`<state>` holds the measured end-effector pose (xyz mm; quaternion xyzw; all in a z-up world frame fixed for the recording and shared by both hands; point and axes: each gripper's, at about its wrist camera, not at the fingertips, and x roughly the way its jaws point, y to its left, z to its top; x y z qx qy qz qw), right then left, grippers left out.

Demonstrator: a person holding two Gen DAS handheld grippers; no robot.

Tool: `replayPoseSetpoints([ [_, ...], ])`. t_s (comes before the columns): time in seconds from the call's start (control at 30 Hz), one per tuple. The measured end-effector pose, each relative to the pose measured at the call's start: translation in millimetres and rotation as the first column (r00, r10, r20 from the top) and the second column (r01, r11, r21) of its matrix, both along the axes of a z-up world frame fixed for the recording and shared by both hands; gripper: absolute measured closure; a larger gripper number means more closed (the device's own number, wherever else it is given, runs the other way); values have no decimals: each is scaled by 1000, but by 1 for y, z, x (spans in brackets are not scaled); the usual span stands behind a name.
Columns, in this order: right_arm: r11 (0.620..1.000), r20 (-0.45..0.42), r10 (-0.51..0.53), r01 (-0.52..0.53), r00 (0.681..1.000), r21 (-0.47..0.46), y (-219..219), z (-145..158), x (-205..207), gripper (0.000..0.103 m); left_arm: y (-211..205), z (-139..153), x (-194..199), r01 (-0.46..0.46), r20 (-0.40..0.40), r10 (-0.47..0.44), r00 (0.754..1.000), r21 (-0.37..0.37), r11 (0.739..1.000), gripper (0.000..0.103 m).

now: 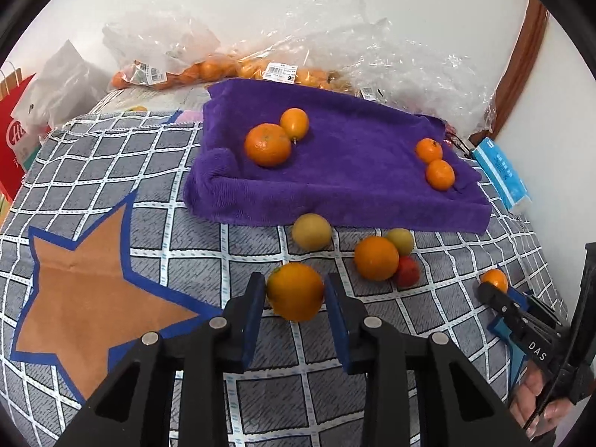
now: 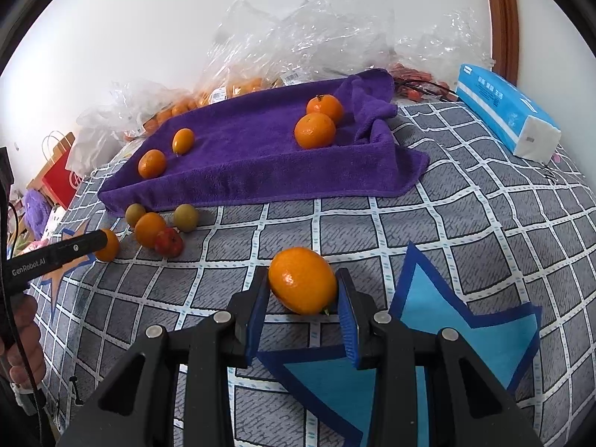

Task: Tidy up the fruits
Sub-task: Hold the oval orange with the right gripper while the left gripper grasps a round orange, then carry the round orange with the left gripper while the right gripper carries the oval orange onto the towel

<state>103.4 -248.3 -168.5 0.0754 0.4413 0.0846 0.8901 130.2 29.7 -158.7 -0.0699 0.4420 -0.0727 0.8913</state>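
Near the purple towel (image 1: pixel 335 171), where sorted fruit already lay, the left gripper (image 1: pixel 296 298) and right gripper (image 2: pixel 302 290) each clamped an orange, apparently for transfer there.

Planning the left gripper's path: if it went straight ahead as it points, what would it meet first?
Likely the yellowish fruit just beyond the orange that the left gripper holds, then the purple towel's edge; depth is uncertain.

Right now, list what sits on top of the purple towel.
Four orange fruits rest on the purple towel: one pair at its left, another pair at its right. Whatever lies beneath the towel is covered.
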Motion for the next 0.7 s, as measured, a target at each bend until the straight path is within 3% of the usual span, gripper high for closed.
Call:
replayPoseSetpoints([
  [0.27, 1000, -9, -3, 3, 1000, -1, -1, -2, 2, 68, -10, -12, 7, 22, -15, -22, 1000, -20, 1000, 71],
  [0.7, 1000, 14, -17, 17, 1000, -20, 0, 3, -2, 68, -5, 9, -17, 20, 44, -20, 999, 4, 1000, 72],
])
